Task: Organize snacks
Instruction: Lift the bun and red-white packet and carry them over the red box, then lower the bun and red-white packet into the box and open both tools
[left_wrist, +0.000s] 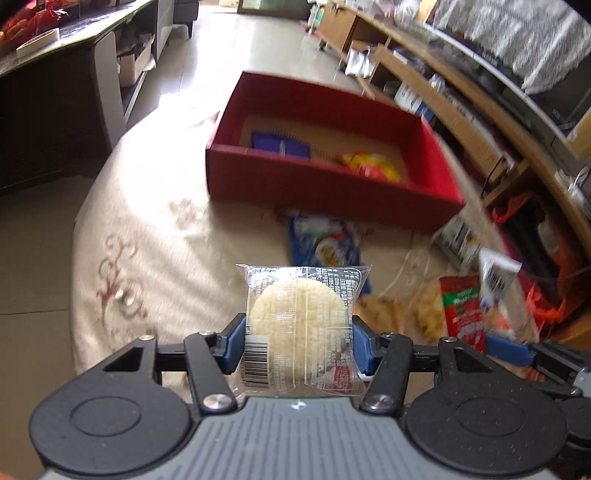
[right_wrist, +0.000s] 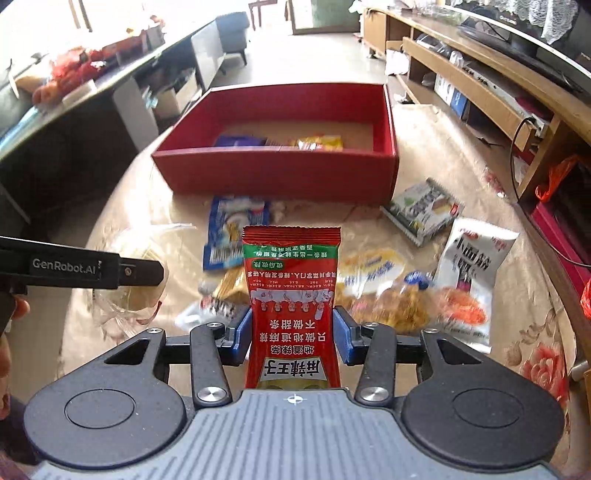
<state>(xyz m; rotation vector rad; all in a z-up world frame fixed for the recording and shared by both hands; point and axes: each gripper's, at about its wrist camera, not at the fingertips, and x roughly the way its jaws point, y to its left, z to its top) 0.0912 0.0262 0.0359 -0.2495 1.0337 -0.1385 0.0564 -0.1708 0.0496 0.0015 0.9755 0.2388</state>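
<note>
My left gripper is shut on a clear pack with a round rice cracker, held above the table. My right gripper is shut on a red spicy-strip snack pack, held upright above the snack pile. A red box stands ahead on the table, also in the right wrist view; it holds a purple pack and a yellow pack. The left gripper's body shows at the left of the right wrist view.
Loose snacks lie on the floral tablecloth before the box: a blue pack, a green-white pack, a white pack, yellow packs. A wooden TV bench runs along the right. A dark cabinet stands left.
</note>
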